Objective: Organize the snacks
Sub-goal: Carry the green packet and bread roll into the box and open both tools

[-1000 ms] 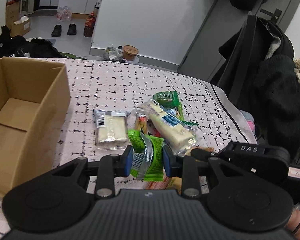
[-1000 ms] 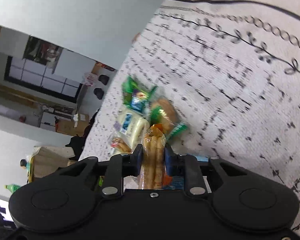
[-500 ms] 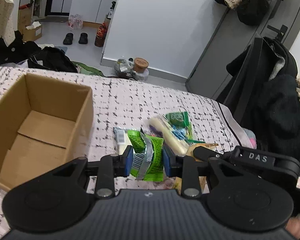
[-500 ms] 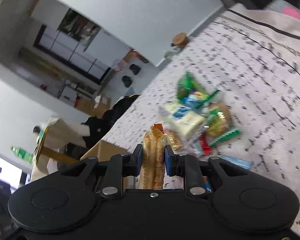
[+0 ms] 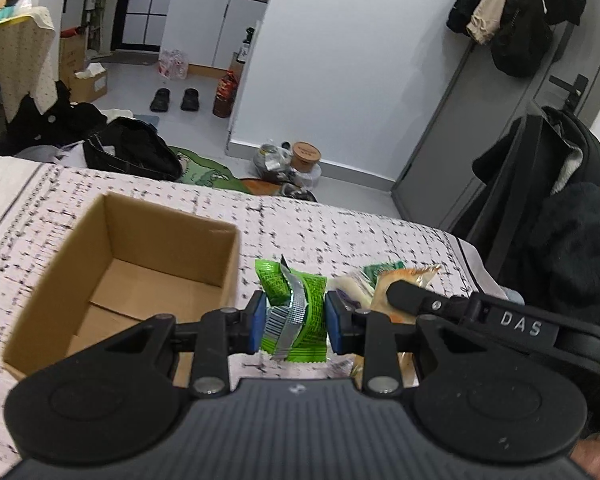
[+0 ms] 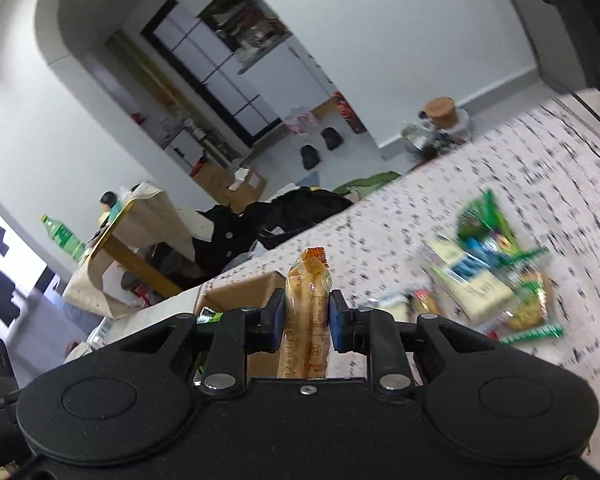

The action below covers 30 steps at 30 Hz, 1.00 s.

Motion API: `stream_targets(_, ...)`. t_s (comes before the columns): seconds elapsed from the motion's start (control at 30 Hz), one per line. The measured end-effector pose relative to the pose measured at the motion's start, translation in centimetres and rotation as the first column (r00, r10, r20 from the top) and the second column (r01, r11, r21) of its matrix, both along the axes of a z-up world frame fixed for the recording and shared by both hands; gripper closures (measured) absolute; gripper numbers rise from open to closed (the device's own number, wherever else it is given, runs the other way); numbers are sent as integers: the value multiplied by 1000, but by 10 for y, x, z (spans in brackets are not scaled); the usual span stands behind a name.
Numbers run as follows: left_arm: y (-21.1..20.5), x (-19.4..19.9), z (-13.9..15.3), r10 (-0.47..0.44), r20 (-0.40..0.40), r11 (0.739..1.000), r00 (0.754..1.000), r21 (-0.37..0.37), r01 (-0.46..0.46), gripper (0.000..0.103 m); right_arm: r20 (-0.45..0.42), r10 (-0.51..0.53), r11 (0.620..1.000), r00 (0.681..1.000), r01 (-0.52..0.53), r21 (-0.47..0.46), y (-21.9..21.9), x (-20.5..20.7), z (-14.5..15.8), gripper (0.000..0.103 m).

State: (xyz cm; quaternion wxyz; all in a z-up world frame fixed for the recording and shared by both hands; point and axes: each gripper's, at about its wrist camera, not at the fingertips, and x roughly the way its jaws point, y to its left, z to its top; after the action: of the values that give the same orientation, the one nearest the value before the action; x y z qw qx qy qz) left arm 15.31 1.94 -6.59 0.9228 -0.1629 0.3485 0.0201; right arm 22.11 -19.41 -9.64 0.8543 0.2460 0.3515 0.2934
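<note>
Bed [image 5: 340, 232] w/ box [image 5: 140, 264], snacks [image 6: 488, 280]

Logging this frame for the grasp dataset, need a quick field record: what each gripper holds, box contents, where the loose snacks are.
left gripper: shut on green snack packet
right gripper: shut on orange snack packet, packet standing upright between the pads
cardboard box: open top, on the patterned bedspread; the part of its inside in view holds no snacks
loose snack pile: on the bedspread, outside the box, blurred in the right wrist view
surface: bedspread, not a table
</note>
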Motion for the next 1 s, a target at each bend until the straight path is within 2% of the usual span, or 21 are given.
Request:
stream_targets(0.3,34,-12,7,75,-13,997,997,14,-75,73,60,105,994,993,-103,-41,36,1,20,81)
stream_targets(0.63,75,-26,2,173,-42,985,984,14,-173,73,82,228,968,970,-217,-124,81,1,31,81)
stream_targets(0.77,86,-28,-2,195,-59,981,979,24,-194,73,74,265,956,961,-251,-153,97,2,33,80)
stream_targets(1.0,102,-30,-19,236,-107,971,966,2,-238,73,30,288,942,957,-277,-189,124,5,20,80)
